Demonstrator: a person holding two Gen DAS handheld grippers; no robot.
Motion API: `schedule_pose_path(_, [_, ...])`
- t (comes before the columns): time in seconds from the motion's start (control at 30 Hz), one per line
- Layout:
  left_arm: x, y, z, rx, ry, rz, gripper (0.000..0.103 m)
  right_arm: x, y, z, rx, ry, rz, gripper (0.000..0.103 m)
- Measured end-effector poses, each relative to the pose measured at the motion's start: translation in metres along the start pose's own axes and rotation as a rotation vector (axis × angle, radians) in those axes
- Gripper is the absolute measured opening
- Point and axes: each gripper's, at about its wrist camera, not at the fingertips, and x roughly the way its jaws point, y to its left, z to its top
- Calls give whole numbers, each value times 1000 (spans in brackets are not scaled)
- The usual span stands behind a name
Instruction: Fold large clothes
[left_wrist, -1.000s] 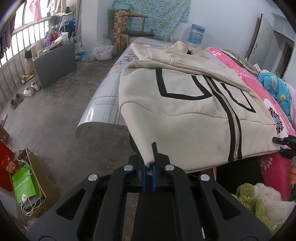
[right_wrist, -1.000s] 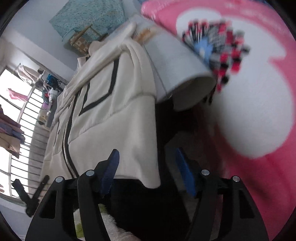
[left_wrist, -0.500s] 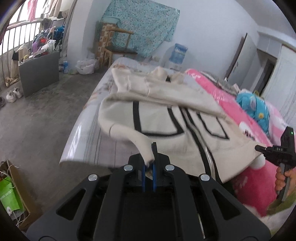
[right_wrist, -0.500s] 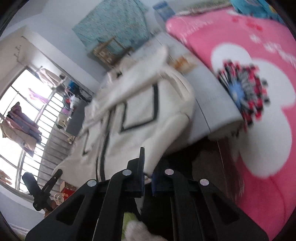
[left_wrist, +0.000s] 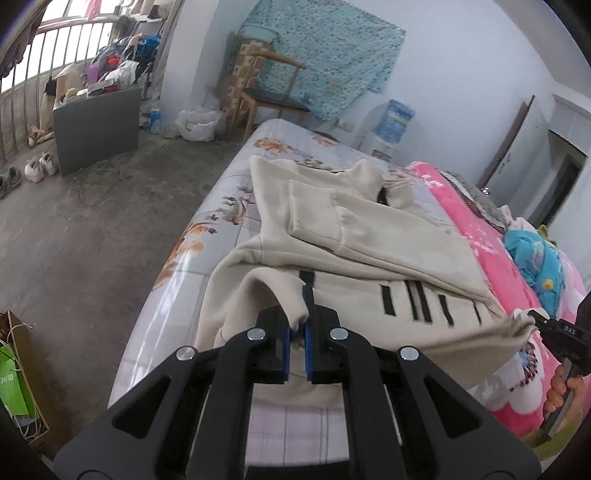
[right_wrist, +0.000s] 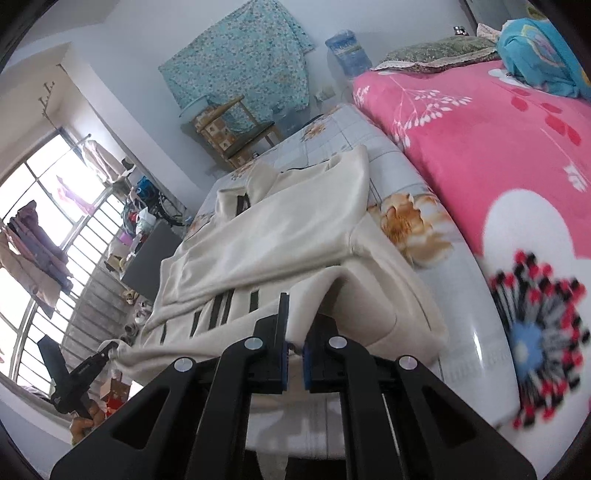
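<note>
The left gripper is pinching one hem corner of the jacket; the right gripper is pinching the other, the hem lifting over the bed.

Soft daylight from the tall barred window on my left fills the room; it blows out white. Fisheye edges curve darkly, and the pink flowered blanket smears nearby.
</note>
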Motion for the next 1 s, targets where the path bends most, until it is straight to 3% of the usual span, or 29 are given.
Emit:
schedule_pose_path(0.23, [54,18,9,-50,65,34,10,52,-23,13,46,44,-8,7])
schedule_pose_path(0.3, [57,21,7,-68,66,28,15,64,-28,14,55,72,-23,16])
schedule_pose_path(0.4, [44,29,9,-81,23,32,35,57,-29,14,47,50,-27,39])
schedule_pose_path(0.43, [40,30,9,-81,10,36,43,49,-27,15,36,26,-29,53])
schedule_pose_path(0.47, [33,33,9,-79,-6,48,46,41,-26,16,22,0,-44,62])
schedule_pose_path(0.6, [22,41,1,-45,35,129,56,18,-24,15,-58,-46,-151,64])
schedule_pose_path(0.77, [34,43,-18,-6,122,201,60,25,-27,-6,-148,53,-309,65])
schedule_pose_path(0.9, [32,36,-24,26,94,256,61,35,-10,-21,-299,57,-425,63])
schedule_pose_path(0.93, [34,32,-26,51,84,277,60,40,-5,-25,-340,62,-448,59])
schedule_pose_path(1.0, [36,27,-28,77,65,289,54,47,-1,-32,-381,67,-490,56])
